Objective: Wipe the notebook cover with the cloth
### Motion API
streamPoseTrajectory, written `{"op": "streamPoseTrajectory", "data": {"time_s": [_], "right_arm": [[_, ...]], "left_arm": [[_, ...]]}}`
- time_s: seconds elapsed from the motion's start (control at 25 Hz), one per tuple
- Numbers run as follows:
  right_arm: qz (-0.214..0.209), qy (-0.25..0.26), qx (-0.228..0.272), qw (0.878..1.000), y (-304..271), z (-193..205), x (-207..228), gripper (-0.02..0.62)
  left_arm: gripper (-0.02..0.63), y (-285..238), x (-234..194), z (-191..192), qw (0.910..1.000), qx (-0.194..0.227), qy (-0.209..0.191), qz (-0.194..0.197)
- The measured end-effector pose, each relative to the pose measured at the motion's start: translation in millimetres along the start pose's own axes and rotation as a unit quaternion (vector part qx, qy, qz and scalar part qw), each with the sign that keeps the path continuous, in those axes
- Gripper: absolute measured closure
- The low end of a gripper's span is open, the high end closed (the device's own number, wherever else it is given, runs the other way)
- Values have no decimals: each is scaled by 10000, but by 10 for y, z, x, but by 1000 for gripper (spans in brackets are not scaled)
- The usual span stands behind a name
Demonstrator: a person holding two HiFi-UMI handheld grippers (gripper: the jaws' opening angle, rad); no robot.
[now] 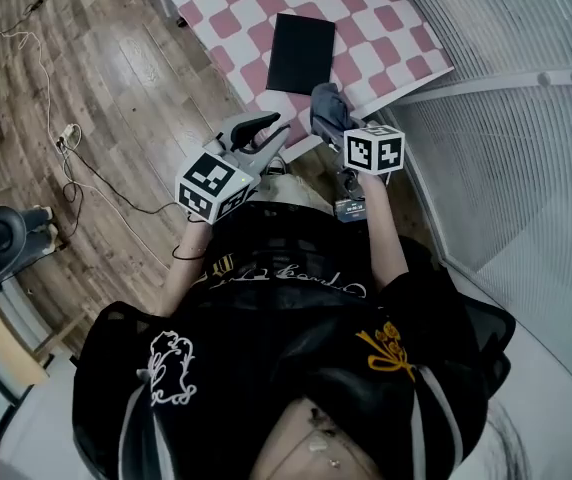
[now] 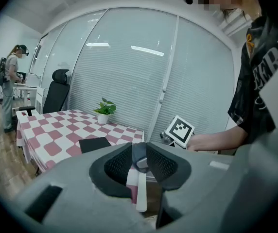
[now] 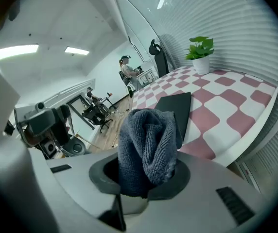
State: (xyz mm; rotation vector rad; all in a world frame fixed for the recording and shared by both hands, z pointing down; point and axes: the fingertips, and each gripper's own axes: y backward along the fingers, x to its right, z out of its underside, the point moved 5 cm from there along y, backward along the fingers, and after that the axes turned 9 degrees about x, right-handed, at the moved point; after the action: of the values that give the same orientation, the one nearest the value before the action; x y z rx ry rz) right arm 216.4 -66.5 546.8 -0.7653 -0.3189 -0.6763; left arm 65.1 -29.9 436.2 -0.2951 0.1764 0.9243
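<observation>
— Right side first?
— Your right gripper (image 1: 328, 111) is clamped on a bunched grey-blue terry cloth (image 3: 146, 147). The cloth fills the space between the jaws and stands up past them.

— And the left?
— Your left gripper (image 1: 269, 133) holds nothing. Its jaws stand a narrow way apart. Through the gap you see a dark lump that is probably that same cloth, though the view there is too cramped to be sure.

— Where is the notebook?
— The flat black rectangular notebook (image 1: 301, 52) lies on the table with the pink-and-white checked cover (image 1: 366, 28), close to its near edge. It is just beyond both your grippers, which hang side by side at that edge.

— Is the cloth on it?
— The cloth is just beside the notebook's near right corner, over the table's edge.

— Anything else up there?
— A small green plant in a white pot (image 3: 200, 52) stands at the far end of the table, well apart from the notebook. White slatted blinds (image 1: 526, 28) run along the right.
</observation>
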Motion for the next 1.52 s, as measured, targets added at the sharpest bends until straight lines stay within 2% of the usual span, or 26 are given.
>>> {"op": "streamPoseTrajectory", "data": {"time_s": [0.24,0.36,0.6,0.84,1.08,1.28,1.52], "right_arm": [[-227,-56,565,9981,189,-153,-282,525],[-260,-78,758,9968,248,-185,-393,525],[-151,-106,992,9949,252,-155,-617,525],[69,-18,1136,9935,244,21,-1013,525],[235,11,1267,9917,309,309,-1568,524],[382,-162,1469,9883,334,594,-1930,525],[426,-74,1526,9873,369,885,-2284,525]], "left_arm": [[506,220,4,5,9995,-67,-60,-310],[506,261,-7,-39,9993,-77,-162,-313],[506,359,37,-108,9994,-86,-344,14],[506,776,56,-95,9988,3,-437,230],[506,1315,25,18,9986,113,-399,323],[506,1639,115,107,9975,165,-396,565],[506,1895,274,276,9952,141,-435,866]]}}
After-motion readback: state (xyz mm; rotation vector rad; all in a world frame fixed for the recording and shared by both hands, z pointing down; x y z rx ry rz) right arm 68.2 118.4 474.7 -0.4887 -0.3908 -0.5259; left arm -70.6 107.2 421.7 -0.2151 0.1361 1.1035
